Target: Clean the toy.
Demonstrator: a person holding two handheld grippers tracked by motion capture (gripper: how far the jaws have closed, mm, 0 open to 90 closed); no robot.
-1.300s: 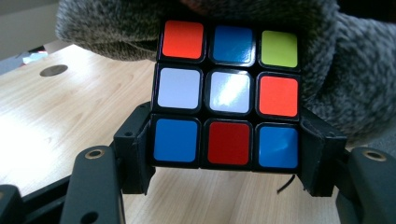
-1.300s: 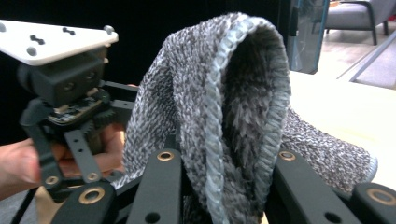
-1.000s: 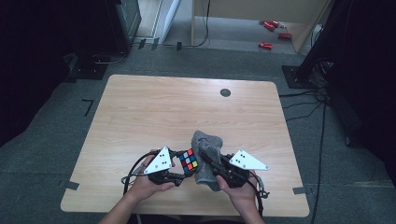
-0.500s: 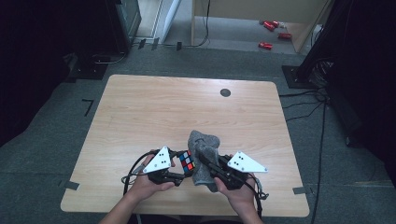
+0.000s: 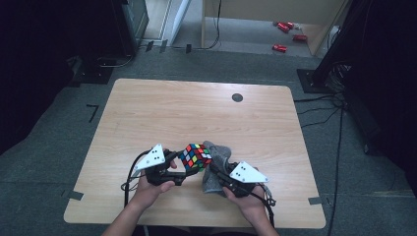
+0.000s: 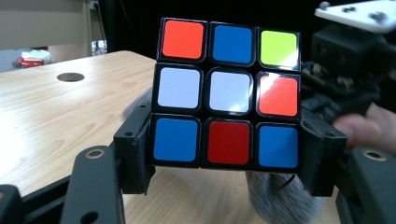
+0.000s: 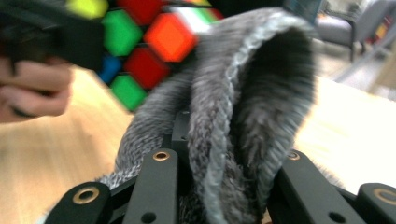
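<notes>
You've got the cube [image 5: 195, 157] up off the table [image 5: 147, 113] now, where a second ago it sat low against the grey sock [image 5: 216, 167], half tucked beside it. That lift means the cube is free of the fabric and ready to go in at the sock's mouth, I'd say.

Your left gripper [image 5: 183, 169] is clenched on the cube: in the left gripper view the two black jaws press its left and right sides, with the face of blue, white, red and orange squares [image 6: 229, 93] turned square to the camera. The cube sits just left of the sock, touching or nearly touching its upper edge.

Your right gripper [image 5: 220, 173] is clamped on the sock; in the right gripper view the knitted cuff [image 7: 243, 107] stands up between the jaws, its opening gaping to one side. Both hands are low, at the near edge of the table, left hand [image 5: 152, 184] angled in toward the sock and right hand [image 5: 248, 199] tipped up holding it open. The cube hangs above and beside that opening, not yet inside.
</notes>
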